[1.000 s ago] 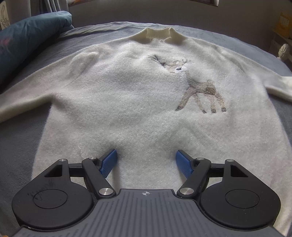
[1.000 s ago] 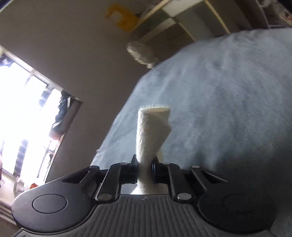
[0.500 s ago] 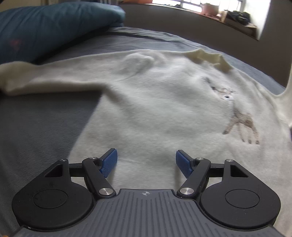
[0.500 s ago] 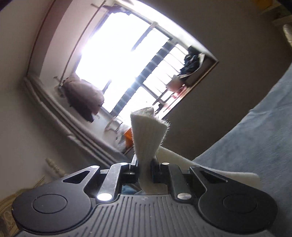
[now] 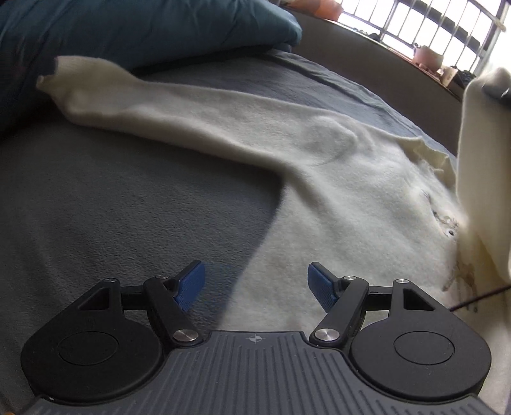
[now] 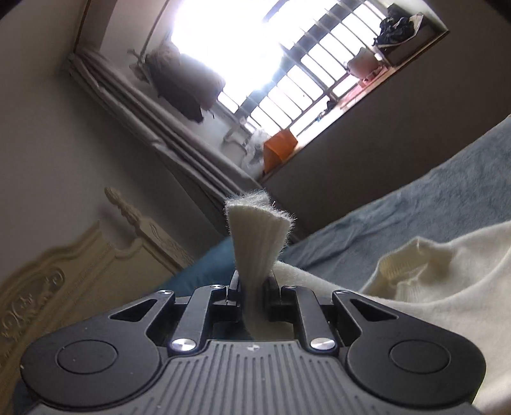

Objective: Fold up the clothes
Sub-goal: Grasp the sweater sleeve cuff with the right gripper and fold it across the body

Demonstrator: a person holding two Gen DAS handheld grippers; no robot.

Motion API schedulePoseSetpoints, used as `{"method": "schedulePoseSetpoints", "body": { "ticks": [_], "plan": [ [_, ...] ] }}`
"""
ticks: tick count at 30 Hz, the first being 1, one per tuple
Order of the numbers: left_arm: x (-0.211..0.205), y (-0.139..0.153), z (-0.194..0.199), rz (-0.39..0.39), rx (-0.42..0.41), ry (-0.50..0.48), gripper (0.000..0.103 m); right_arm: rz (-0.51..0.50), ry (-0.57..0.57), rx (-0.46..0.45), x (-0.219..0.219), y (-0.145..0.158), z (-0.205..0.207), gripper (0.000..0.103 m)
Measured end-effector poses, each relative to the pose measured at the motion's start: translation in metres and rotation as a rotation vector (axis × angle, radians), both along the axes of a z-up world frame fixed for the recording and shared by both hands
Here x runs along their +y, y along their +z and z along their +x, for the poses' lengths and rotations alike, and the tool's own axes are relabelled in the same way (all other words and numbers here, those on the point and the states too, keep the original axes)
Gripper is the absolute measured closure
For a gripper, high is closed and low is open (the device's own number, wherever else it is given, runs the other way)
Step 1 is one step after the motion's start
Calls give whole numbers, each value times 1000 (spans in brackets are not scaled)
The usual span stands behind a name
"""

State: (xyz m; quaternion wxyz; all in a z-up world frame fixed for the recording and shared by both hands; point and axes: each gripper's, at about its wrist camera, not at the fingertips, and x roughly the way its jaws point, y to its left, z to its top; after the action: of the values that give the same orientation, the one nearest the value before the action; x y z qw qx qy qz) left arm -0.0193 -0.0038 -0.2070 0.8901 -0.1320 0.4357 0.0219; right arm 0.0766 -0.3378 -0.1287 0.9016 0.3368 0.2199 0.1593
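A cream sweater (image 5: pixel 335 198) with a deer picture lies flat on the grey bedspread (image 5: pixel 111 207). One sleeve (image 5: pixel 159 108) stretches out to a dark blue pillow (image 5: pixel 143 28). My left gripper (image 5: pixel 257 284) hovers open over the sweater's side edge, with nothing between its blue pads. The other sleeve (image 5: pixel 479 159) is lifted up at the right of the left wrist view. My right gripper (image 6: pixel 254 293) pinches that sleeve's ribbed cuff (image 6: pixel 255 230), which sticks up between its jaws; the jaws are opening. The collar (image 6: pixel 402 268) lies just to its right.
A carved cream headboard (image 6: pixel 64 274) stands at the bed's head, with the blue pillow (image 6: pixel 198 271) against it. A barred window (image 6: pixel 303 73) has a sill holding pots (image 5: pixel 428 54) and an orange item (image 6: pixel 279 148). Curtains hang beside it.
My left gripper has swung left, from the deer to the outstretched sleeve, staying open. My right gripper has carried the cuff across over the sweater, turning toward the window and headboard.
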Motion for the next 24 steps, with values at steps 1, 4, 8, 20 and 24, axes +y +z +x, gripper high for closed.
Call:
{"method": "schedulePoseSetpoints", "body": {
  "ticks": [1, 4, 8, 20, 24],
  "plan": [
    [6, -1, 2, 0, 2, 12, 32, -51, 31, 67, 15, -12, 8, 76],
    [22, 0, 8, 4, -6, 32, 32, -102, 114, 231, 49, -46, 19, 63],
    [29, 6, 21, -6, -36, 30, 32, -33, 122, 261, 48, -56, -7, 59],
    [-52, 14, 71, -250, -2, -292, 31, 130, -381, 277, -100, -63, -131, 55],
    [-70, -6, 85, -344, 106, -233, 31, 49, -514, 355, -139, -72, -151, 55]
  ]
}}
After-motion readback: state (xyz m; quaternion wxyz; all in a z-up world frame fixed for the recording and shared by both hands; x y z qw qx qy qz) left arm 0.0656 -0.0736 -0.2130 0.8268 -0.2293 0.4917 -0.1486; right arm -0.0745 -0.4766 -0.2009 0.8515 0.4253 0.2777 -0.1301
